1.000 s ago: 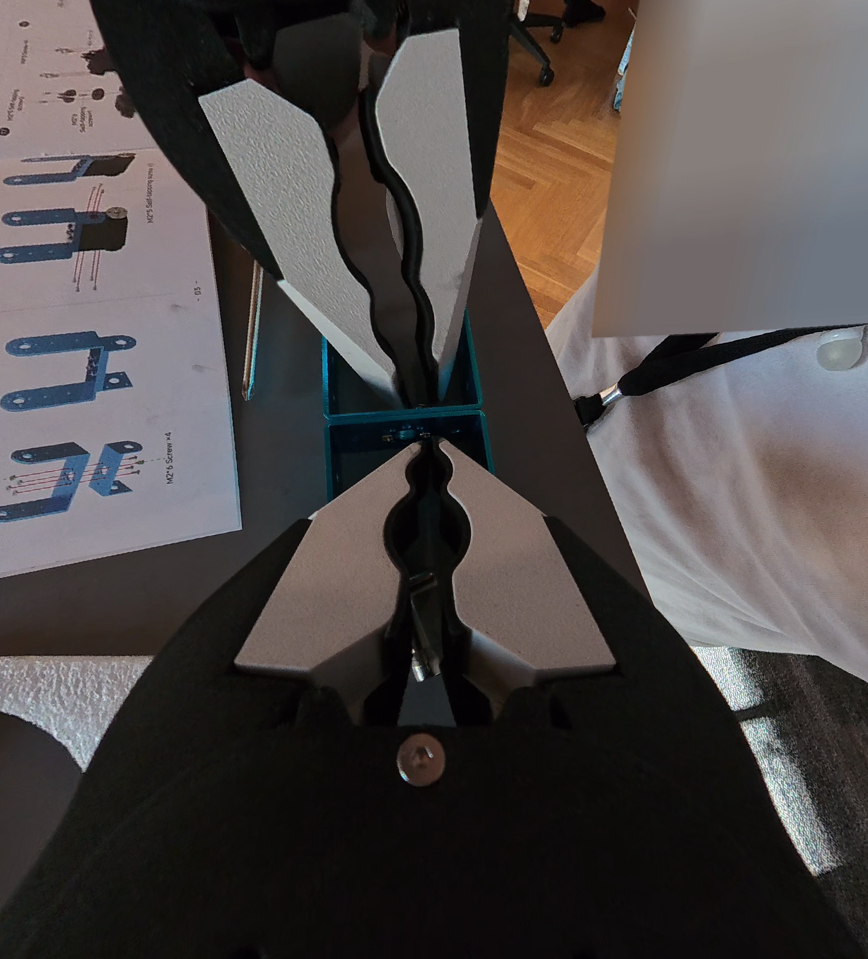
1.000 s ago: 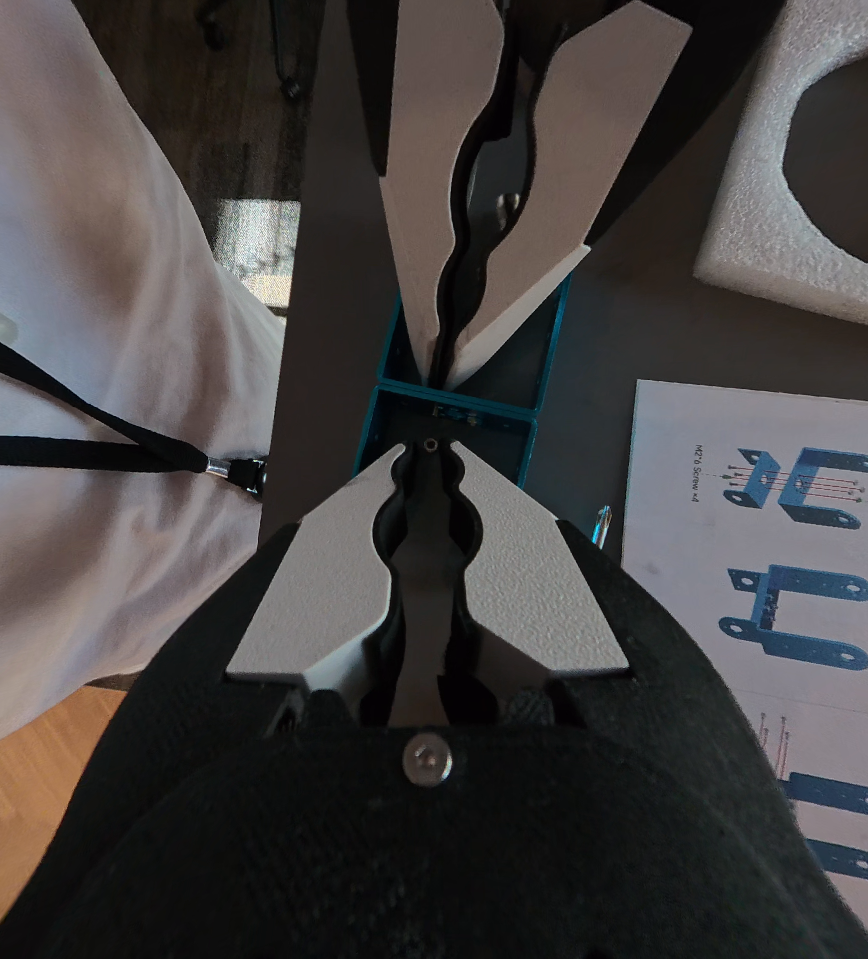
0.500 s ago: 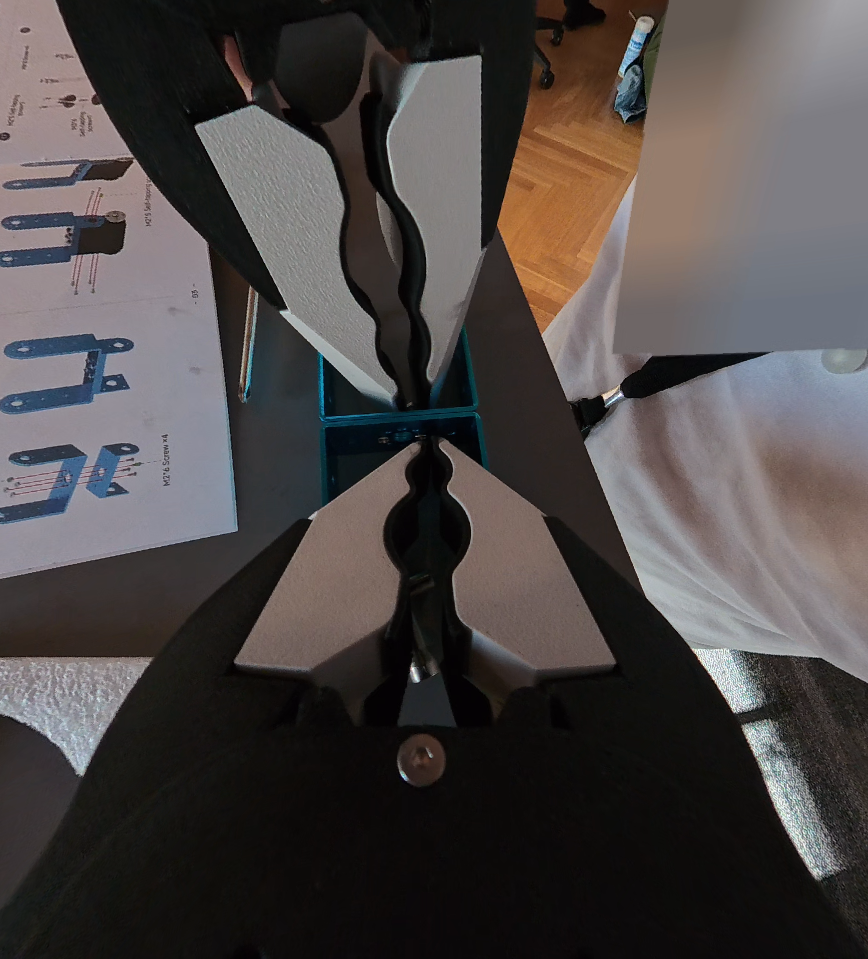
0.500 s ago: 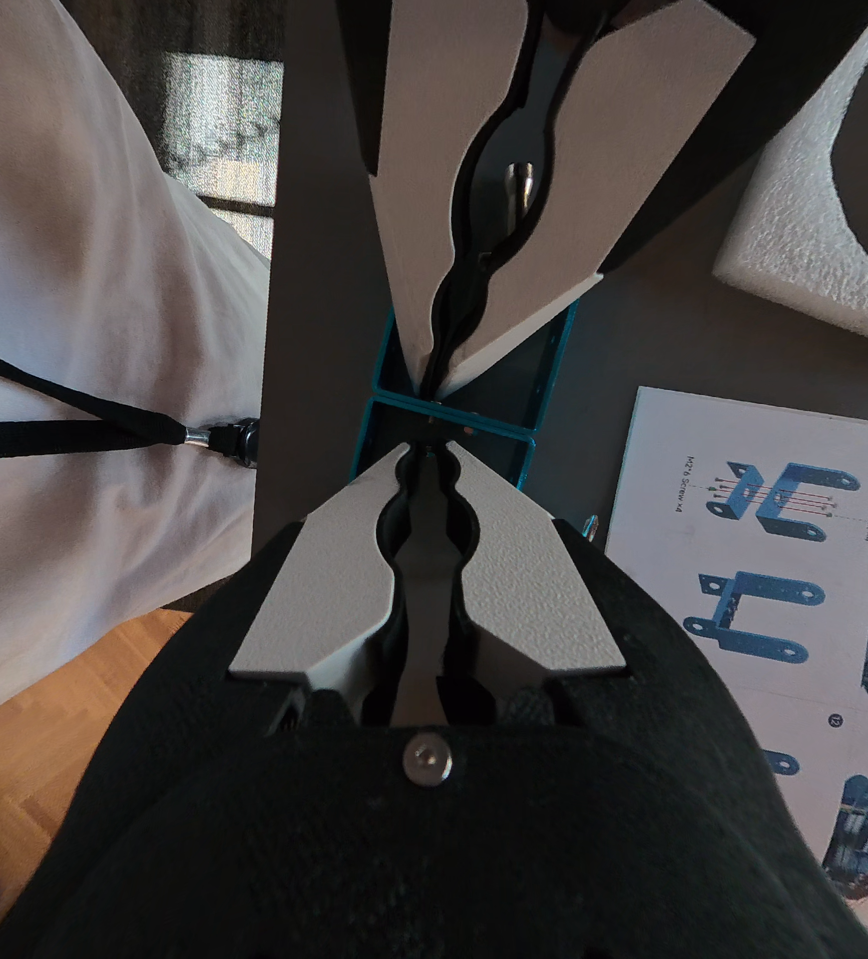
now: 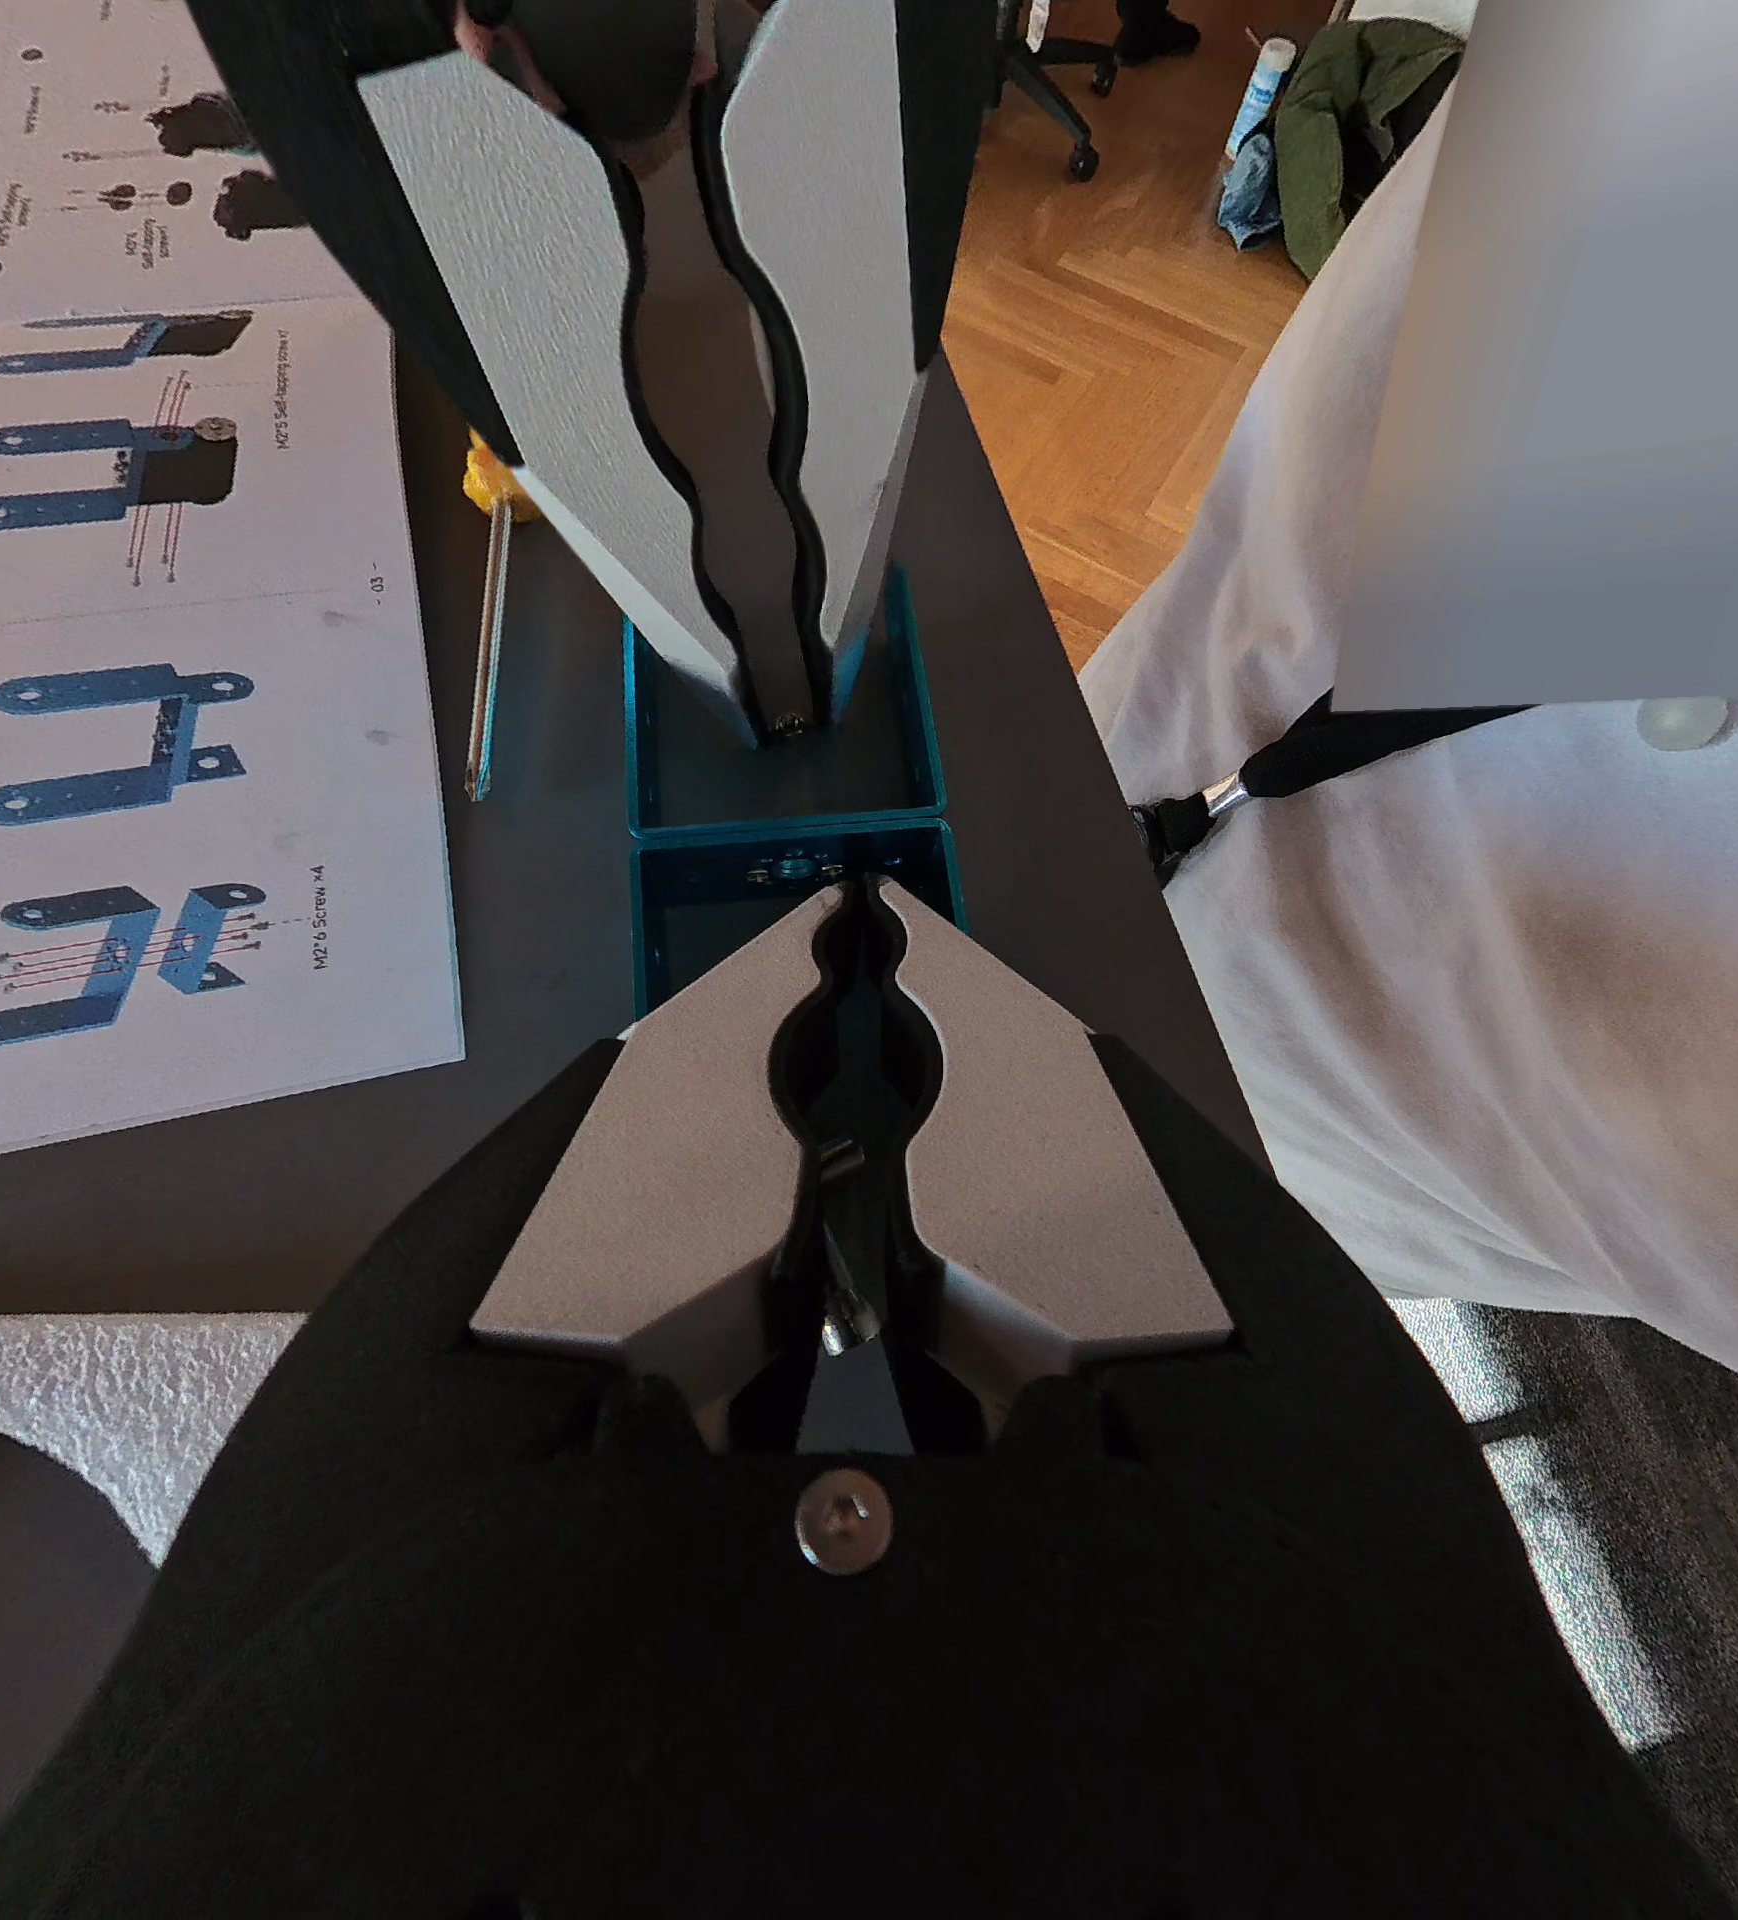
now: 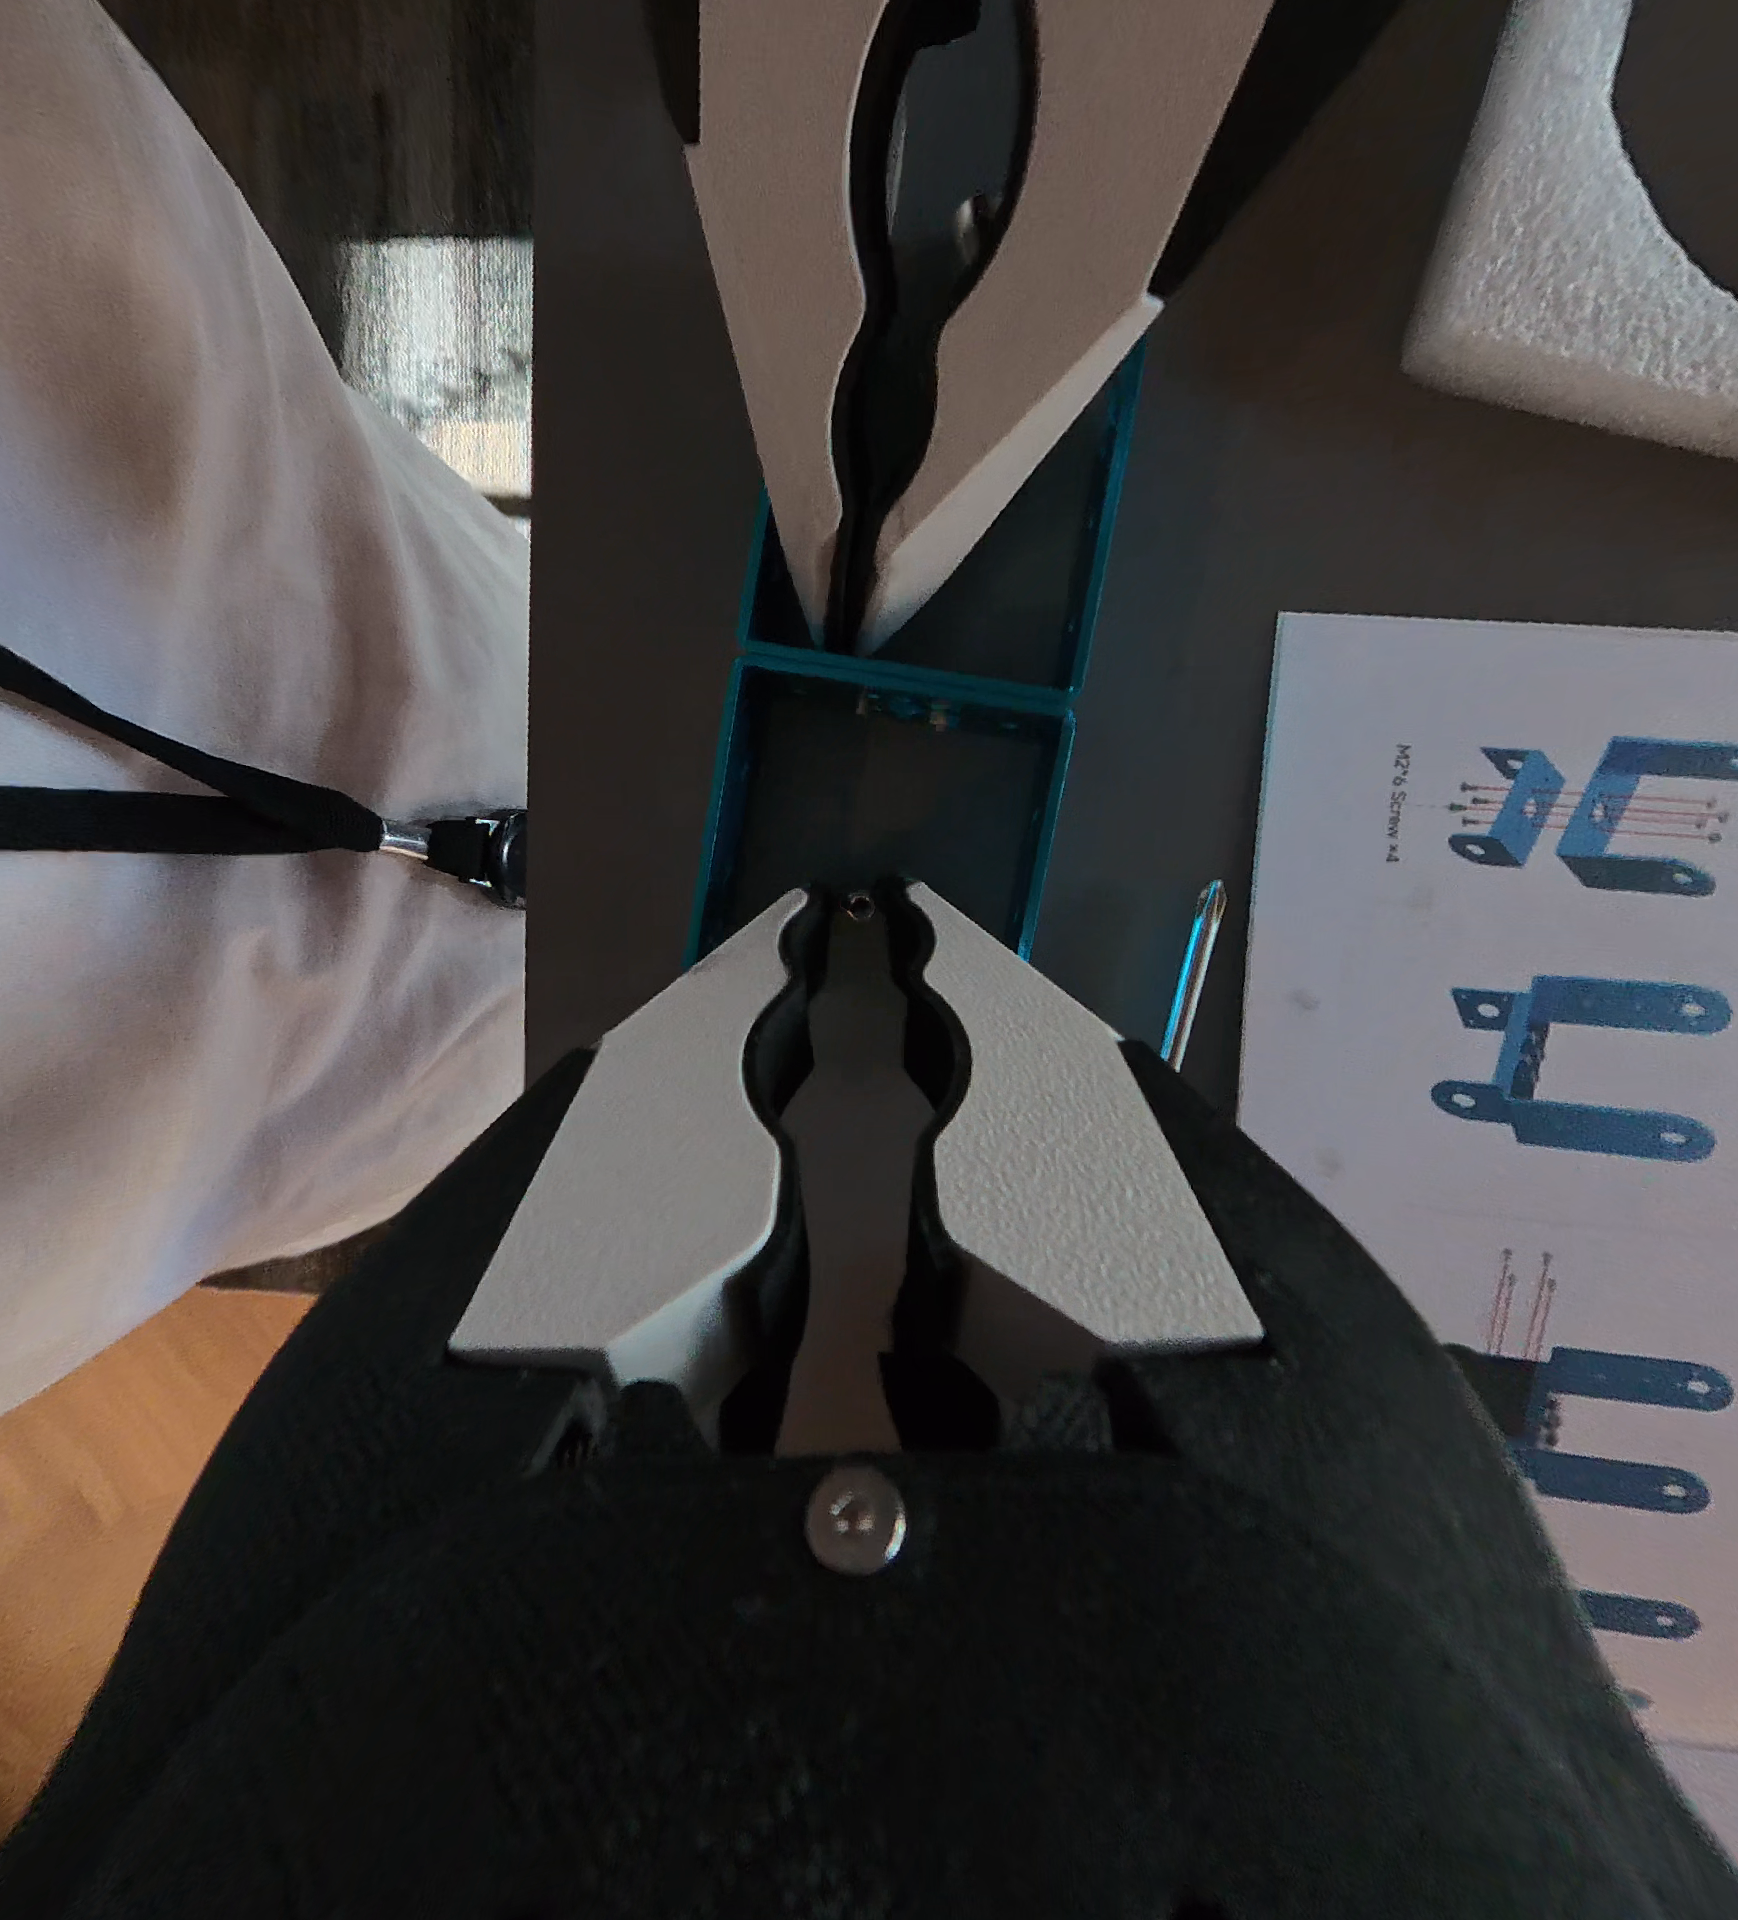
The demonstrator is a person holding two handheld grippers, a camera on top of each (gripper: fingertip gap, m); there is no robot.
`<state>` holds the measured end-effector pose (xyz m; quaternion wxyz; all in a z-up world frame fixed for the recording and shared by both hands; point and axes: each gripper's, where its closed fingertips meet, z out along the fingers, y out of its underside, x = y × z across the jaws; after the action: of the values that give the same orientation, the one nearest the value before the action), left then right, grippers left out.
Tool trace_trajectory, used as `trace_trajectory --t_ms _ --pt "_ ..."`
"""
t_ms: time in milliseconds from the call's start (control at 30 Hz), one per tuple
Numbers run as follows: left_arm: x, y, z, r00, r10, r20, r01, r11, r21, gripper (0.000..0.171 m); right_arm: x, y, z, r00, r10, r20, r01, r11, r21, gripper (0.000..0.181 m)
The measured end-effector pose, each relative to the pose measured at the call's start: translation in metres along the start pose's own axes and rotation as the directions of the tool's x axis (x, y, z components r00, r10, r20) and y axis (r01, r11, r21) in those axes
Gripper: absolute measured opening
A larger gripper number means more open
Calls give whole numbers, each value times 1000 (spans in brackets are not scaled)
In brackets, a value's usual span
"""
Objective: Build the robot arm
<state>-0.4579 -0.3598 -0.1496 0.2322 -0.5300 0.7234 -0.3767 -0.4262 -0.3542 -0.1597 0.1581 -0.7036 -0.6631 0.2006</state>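
Two blue U-shaped metal brackets stand back to back on the dark table, one (image 5: 792, 868) on my left gripper's side and one (image 5: 912, 707) on my right gripper's side. My left gripper (image 5: 865, 883) is shut, its tips at the first bracket's back wall, with a thin metal rod (image 5: 841, 1247) between its fingers. My right gripper (image 6: 860, 902) is shut on a small screw (image 6: 857, 906) and hovers in the open mouth of its bracket (image 6: 1041, 821), a short way from the joined walls. Each gripper also shows opposite in the other's view: the right (image 5: 787, 719), the left (image 6: 849, 623).
A screwdriver (image 5: 486, 644) with a yellow handle lies beside the brackets. A printed instruction sheet (image 5: 169, 675) lies past it. White foam packing (image 6: 1571, 260) sits at the table's end. A person in a white shirt (image 5: 1467, 987) with a black lanyard stands at the table edge. My hands' fingertips stand some 4 cm from each other.
My right gripper has drawn back from the joined bracket walls with the screw still in its tips. My left gripper has stayed at its bracket.
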Motion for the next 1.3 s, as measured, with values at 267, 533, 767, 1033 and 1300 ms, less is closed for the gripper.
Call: trace_trajectory --t_ms 267,533,767,1033,1300 --pt "-1 -1 -3 1000 -2 3 2 1000 12 0 4 -1 -14 987 140 -84 -103 934 342 11" --pt "-1 -3 -5 1000 -13 -5 13 999 31 0 3 1 -6 979 182 -93 -134 915 381 12" --pt "-2 -4 -7 1000 -18 -1 18 999 42 0 2 -1 -2 978 168 -126 -112 924 367 6" --pt "-24 -38 -36 960 -281 -6 272 924 268 21 3 -22 -29 939 34 -342 125 892 434 5" --pt "-19 -70 -27 840 -488 -236 542 765 349 17 13 -51 -68 792 -68 -607 353 861 365 4"
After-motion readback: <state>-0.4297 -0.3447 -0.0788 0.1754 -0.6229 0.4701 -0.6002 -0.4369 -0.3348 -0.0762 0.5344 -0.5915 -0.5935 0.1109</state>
